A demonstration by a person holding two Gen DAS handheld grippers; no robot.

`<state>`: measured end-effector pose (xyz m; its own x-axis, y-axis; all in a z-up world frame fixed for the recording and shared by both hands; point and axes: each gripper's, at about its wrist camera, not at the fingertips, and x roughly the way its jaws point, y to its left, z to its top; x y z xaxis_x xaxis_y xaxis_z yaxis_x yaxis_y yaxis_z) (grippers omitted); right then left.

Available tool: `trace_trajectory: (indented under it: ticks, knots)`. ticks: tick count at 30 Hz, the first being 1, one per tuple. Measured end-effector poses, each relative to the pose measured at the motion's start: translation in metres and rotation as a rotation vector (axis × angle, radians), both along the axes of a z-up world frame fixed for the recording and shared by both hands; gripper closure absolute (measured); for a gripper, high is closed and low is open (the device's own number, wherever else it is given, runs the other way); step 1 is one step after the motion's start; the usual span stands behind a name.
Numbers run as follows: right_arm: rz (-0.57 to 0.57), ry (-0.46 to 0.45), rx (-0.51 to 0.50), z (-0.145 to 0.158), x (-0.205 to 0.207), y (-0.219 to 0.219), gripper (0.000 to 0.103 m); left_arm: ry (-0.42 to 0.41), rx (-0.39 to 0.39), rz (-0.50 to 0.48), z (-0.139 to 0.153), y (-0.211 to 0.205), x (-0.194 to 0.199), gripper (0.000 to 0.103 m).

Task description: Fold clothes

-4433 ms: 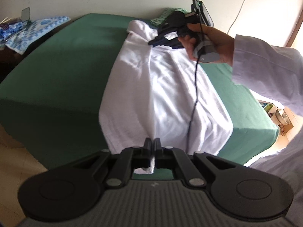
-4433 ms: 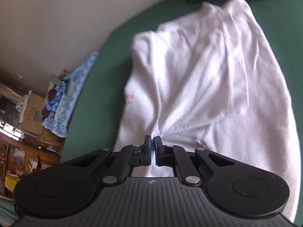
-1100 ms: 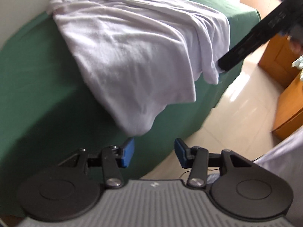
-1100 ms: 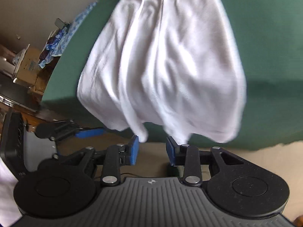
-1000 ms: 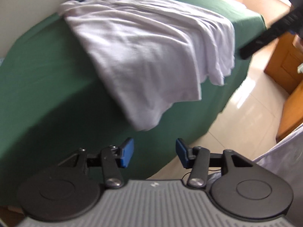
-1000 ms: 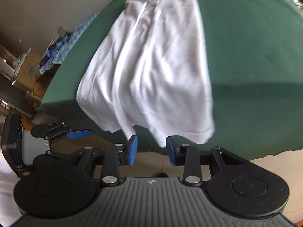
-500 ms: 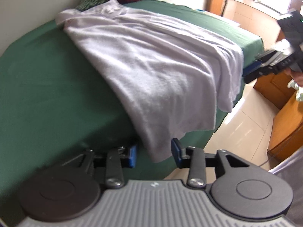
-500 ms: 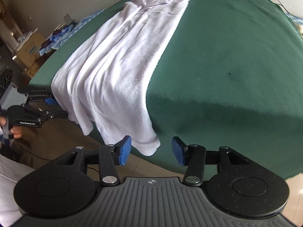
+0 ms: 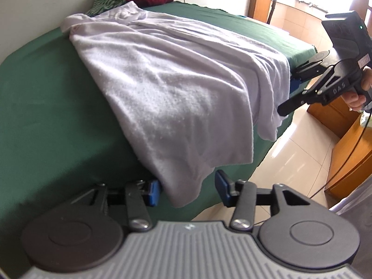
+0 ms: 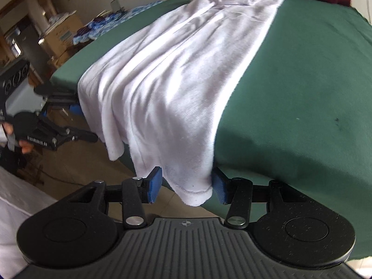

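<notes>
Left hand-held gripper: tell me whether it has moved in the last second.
Yes. The left hand-held gripper has closed in on the bed edge; the white garment corner now hangs between its open fingers.

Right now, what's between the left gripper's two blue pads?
A hanging corner of the white garment dangles between the open left gripper pads, seen in the left wrist view.

Garment (image 9: 176, 88) lies on bed (image 9: 41, 107), hem overhanging its edge.

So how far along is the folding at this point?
Done: the white garment lies spread lengthwise on the green bed, hem hanging over the edge. In hand: the left gripper and right gripper are open around the two hem corners. Left: gripping and every fold.
</notes>
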<state>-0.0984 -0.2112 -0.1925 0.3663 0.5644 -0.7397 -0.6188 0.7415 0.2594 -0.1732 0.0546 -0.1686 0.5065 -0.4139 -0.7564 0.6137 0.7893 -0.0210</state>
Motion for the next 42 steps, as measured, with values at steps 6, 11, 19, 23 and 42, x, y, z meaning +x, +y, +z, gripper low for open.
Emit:
trace_trajectory:
  ticks: [6,11,19,23,42]
  knots:
    - [0.079,0.044,-0.011,-0.003,-0.017,0.007,0.058,0.022,0.030,-0.043,0.002,-0.004,-0.001,0.086]
    - [0.057,0.044,-0.033,-0.003,-0.020,0.003,0.058,0.032,0.043,-0.054,0.004,0.001,0.004,0.057]
    - [-0.004,0.044,0.018,-0.002,-0.003,-0.004,0.054,0.085,0.007,-0.060,-0.002,-0.003,0.010,0.051]
    - [0.016,0.057,0.010,-0.012,0.000,0.003,0.061,0.070,0.022,-0.054,-0.010,-0.009,0.012,0.070]
    - [0.109,0.202,0.204,0.054,-0.022,-0.027,0.096,0.096,-0.119,-0.066,0.062,0.010,-0.013,0.101]
